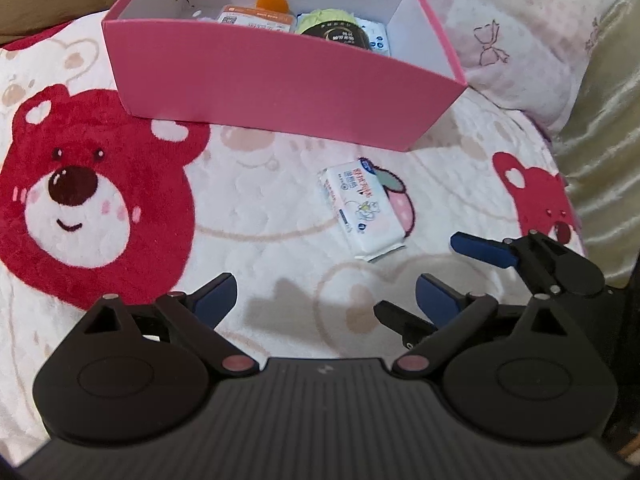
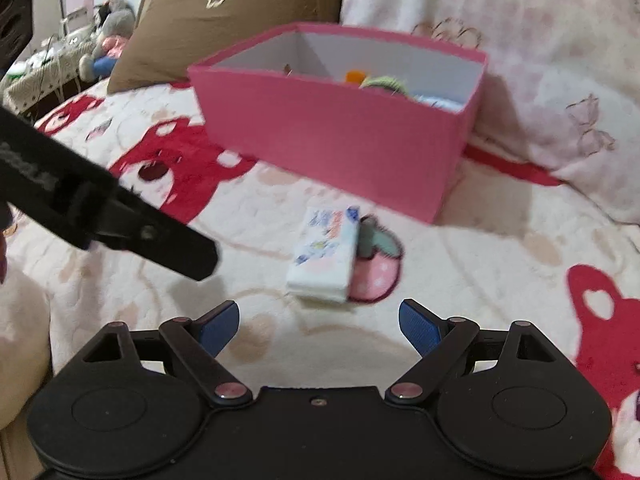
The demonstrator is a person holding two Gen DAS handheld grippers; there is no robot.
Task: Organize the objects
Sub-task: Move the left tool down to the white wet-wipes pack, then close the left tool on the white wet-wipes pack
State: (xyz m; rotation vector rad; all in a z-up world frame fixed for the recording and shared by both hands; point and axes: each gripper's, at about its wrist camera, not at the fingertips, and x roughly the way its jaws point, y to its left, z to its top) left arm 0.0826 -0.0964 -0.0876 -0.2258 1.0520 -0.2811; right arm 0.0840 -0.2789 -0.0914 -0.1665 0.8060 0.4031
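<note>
Tissue pack on blanket, before box; pillows behind box.

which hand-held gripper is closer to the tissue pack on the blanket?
Right, slightly. The right hand-held gripper sits just short of the tissue pack, jaws open and lined up with it. The left hand-held gripper is also open, set a bit further back and to the pack's left.

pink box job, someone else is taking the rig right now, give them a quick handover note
Left tool: open, empty, above the blanket.
Right tool: open, empty, with the tissue pack just ahead of it.
Pink box: on the blanket, lid off, several small items already inside.
Tissue pack: flat on the blanket in front of the box, untouched by either tool.
Done: some items boxed.
Left: probably grasp the tissue pack and place it in the box.
</note>
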